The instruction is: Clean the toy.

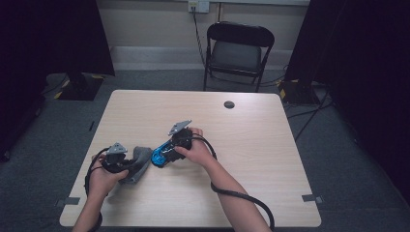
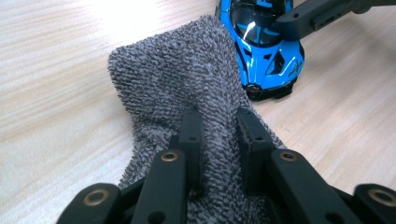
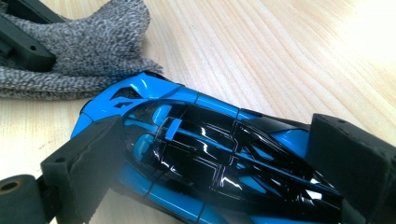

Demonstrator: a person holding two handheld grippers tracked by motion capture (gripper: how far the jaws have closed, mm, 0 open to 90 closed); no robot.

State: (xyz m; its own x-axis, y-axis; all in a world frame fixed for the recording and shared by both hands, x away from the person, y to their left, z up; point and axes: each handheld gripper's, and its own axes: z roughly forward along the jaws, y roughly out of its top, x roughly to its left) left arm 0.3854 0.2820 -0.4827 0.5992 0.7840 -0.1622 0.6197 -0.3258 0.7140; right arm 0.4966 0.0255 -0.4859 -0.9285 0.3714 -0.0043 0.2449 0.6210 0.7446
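The left gripper [image 2: 218, 128] has its two black jaws pinched on a fold of the grey towel [image 2: 187, 79], which lies on the pale wooden bench [image 2: 51, 88], its far edge touching the nose of a blue toy car [image 2: 261, 51] that another black jaw presses from above.

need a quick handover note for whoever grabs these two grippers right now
Left gripper: shut on the grey cloth, a fold pinched between its jaws; the rest of the cloth lies on the table.
Right gripper: shut on the blue toy car, a jaw pad on each side of it, the car on the table.
Where things are: cloth and car sit side by side near the front left of the table, the cloth's edge right at one end of the car.
Done: both things gripped.
Left: probably bring the cloth over the car's body to wipe it; the cloth is not on the body yet.
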